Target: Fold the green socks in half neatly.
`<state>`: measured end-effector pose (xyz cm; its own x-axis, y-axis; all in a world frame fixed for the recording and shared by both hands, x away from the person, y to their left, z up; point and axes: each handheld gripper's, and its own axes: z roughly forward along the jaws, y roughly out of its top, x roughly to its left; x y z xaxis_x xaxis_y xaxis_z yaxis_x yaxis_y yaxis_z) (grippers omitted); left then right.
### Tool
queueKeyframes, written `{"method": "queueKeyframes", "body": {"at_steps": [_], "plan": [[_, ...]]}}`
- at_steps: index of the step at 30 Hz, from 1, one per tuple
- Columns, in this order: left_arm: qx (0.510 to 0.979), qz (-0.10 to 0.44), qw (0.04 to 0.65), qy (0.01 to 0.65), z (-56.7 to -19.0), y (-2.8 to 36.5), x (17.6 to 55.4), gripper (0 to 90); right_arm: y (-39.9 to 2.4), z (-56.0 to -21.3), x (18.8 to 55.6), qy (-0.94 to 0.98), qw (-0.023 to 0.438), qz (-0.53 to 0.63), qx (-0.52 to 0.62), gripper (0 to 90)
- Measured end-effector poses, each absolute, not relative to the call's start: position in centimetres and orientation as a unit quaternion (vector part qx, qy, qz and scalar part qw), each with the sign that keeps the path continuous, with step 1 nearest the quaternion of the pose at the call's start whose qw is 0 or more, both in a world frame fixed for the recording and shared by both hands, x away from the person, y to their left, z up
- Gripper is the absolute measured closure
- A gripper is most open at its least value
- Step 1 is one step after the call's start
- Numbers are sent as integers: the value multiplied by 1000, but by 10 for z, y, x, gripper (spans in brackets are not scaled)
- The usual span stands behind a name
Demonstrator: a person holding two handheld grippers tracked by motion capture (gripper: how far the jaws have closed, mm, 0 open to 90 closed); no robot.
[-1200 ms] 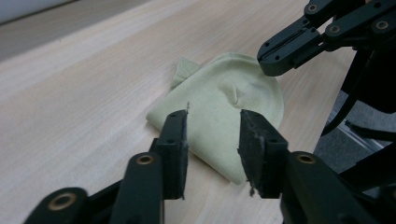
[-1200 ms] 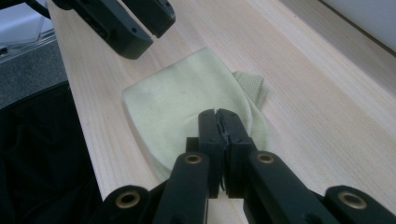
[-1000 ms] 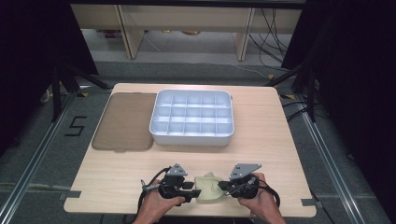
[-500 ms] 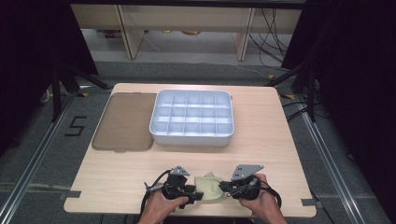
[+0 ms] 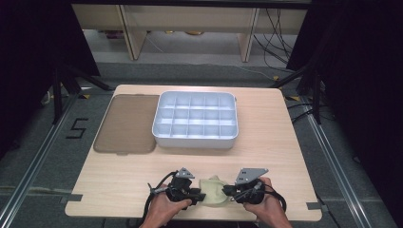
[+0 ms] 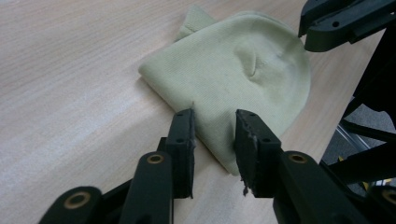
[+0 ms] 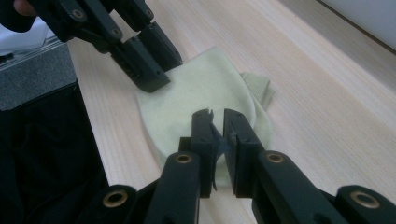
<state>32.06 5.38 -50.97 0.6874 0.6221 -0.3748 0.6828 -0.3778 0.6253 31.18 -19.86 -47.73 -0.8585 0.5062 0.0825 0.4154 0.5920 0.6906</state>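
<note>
High view, left tongs [image 5: 198, 195] spread, right tongs [image 5: 227, 191] nearly closed (flanking pale cloth [image 5: 214, 190]), divided tray [image 5: 195, 119] beyond.

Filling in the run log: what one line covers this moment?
left hand-held gripper: open at cloth edge | right hand-held gripper: shut on cloth | divided tray: empty | brown lid: beside tray

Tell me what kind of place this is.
Probably a lab recording station, not a home. A wooden table stands on grey floor with a taped number 5, metal rails run alongside, loose cables trail behind, and a person works a hand-held gripper in each hand over a cloth.
</note>
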Motion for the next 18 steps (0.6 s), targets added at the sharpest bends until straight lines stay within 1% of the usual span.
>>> {"method": "queueKeyframes", "body": {"at_steps": [4, 6, 9, 15, 18], "plan": [[832, -33, 395, 388, -510, 52, 322, 718, -198, -478, 312, 890, 61, 371, 256, 830], [833, -32, 396, 385, -510, 51, 323, 753, -199, -477, 312, 891, 63, 371, 255, 830], [831, -31, 399, 386, -511, 51, 323, 780, -199, -478, 312, 891, 63, 371, 256, 830], [832, -30, 403, 380, -511, 50, 324, 830, -196, -479, 311, 892, 59, 370, 252, 830], [835, -20, 405, 372, -511, 48, 325, 847, -195, -478, 311, 890, 59, 374, 253, 830]]}}
